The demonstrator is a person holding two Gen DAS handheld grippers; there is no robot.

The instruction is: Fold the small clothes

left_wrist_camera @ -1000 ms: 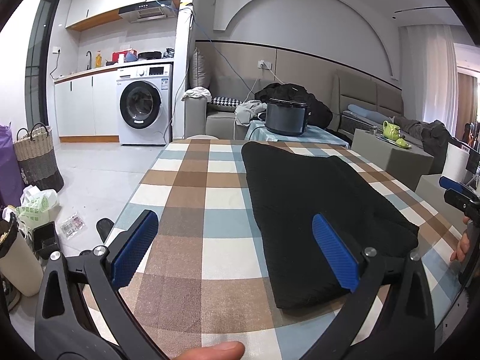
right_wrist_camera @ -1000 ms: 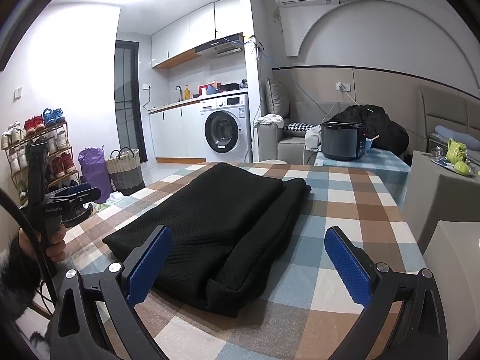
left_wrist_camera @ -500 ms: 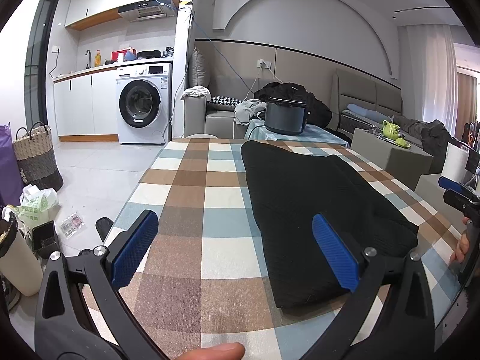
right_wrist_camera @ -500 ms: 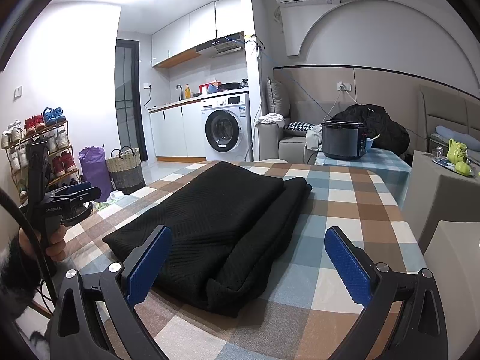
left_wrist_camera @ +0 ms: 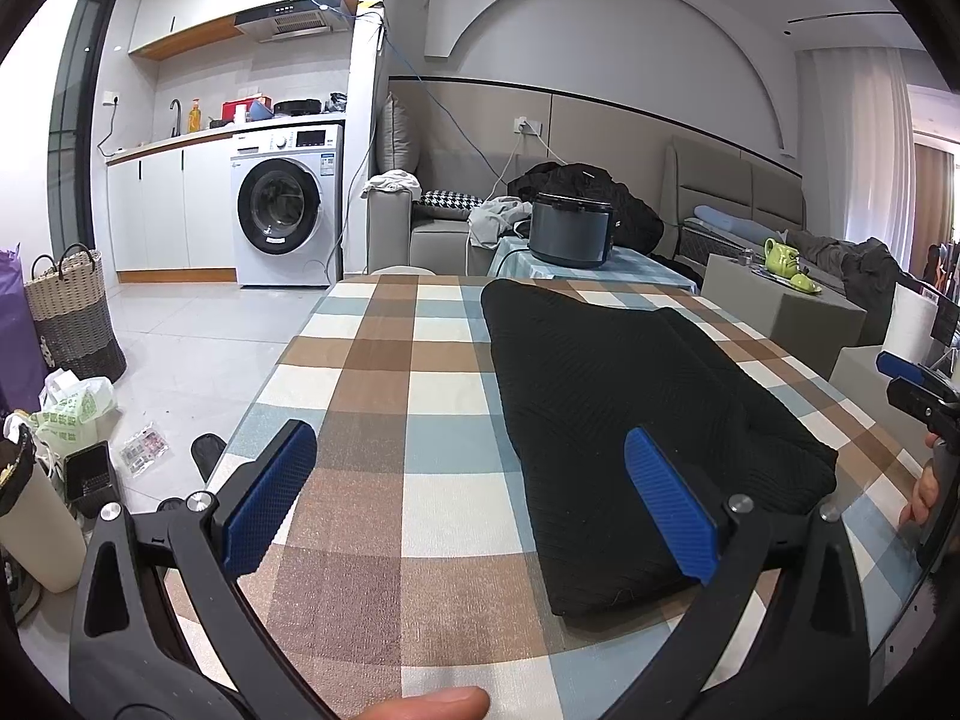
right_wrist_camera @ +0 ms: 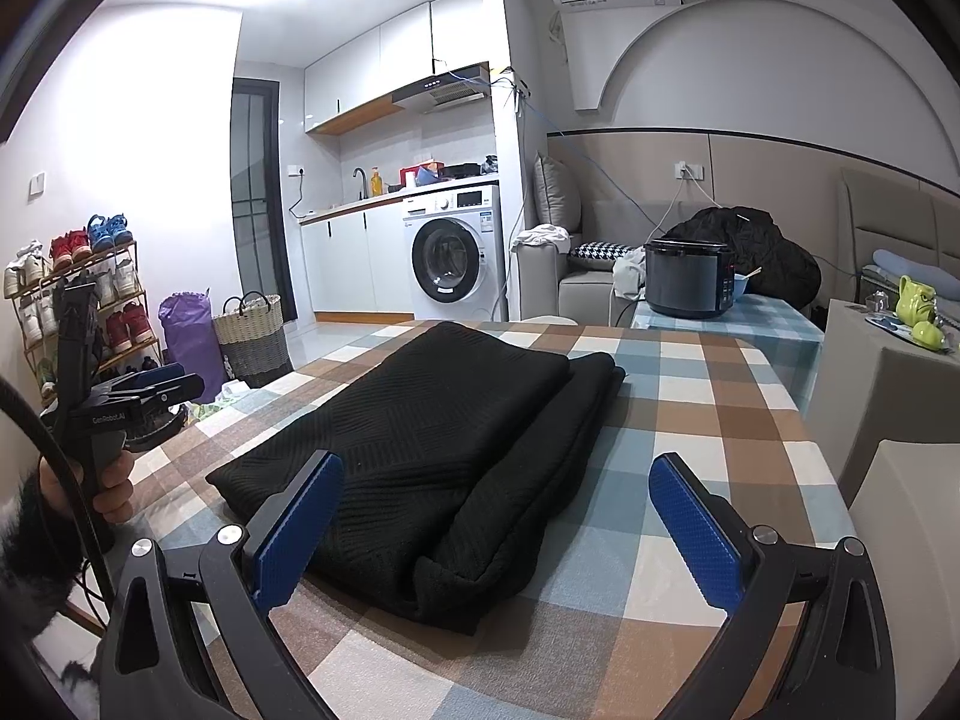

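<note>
A black knit garment (left_wrist_camera: 624,396) (right_wrist_camera: 432,450) lies folded into a long rectangle on the checked tablecloth (left_wrist_camera: 384,396) (right_wrist_camera: 678,420). My left gripper (left_wrist_camera: 471,498) is open, held over the near table edge; its right finger stands in front of the garment's near left corner, nothing between the pads. My right gripper (right_wrist_camera: 498,528) is open too, low over the near end of the garment, holding nothing. The left gripper shows at the left edge of the right wrist view, held in a hand (right_wrist_camera: 111,486). The right one shows at the far right of the left wrist view.
A dark rice cooker (right_wrist_camera: 690,279) sits on a small table beyond the far edge. A washing machine (left_wrist_camera: 288,222), a woven basket (left_wrist_camera: 72,312) and bags on the floor lie to the left. Grey seats (right_wrist_camera: 900,396) stand at the right. A shoe rack (right_wrist_camera: 72,294) lines the left wall.
</note>
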